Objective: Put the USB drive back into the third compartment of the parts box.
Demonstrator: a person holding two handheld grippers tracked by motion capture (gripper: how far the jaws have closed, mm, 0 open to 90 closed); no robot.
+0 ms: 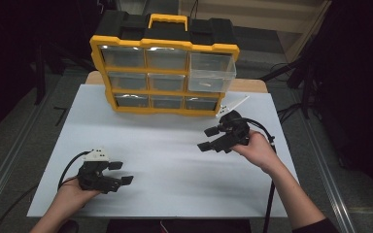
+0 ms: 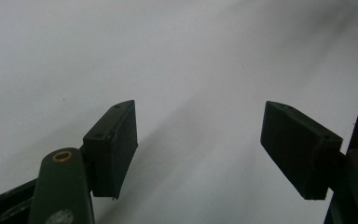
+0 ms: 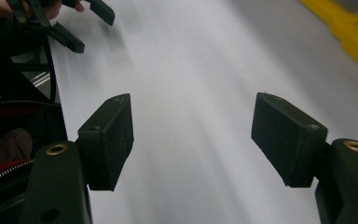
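White and bare, the flat surface (image 1: 165, 160) sits in a dim room and carries a yellow-and-black plastic organiser cabinet with nine clear drawers (image 1: 165, 73) along its far edge. Going left to right from that cabinet: the left tool (image 1: 119, 174) lies low near the front left corner of the surface, well apart from the cabinet, held in the person's left hand (image 1: 70, 196). In the left gripper view its two black pads (image 2: 116, 144) stand spread wide with only white surface between them, so it is released and grasps nothing.

Further right, the right tool (image 1: 209, 138) hovers just in front of the cabinet's lower right corner, held by the right hand (image 1: 257, 150). The right gripper view shows its pads (image 3: 112, 135) likewise parted and empty.

Nearest this tool is the clear plastic drawer (image 1: 211, 73) at the cabinet's top right, pulled partly out and jutting forward of the other drawers. It probably handles as a light, stiff, thin-walled box, smooth and somewhat slippery, and could crack or twist if squeezed hard. A small pale item seems to lie inside, too faint to identify. The best hold is likely the front lip or front wall, pinched gently, while the cabinet itself looks bulky enough to stay put.
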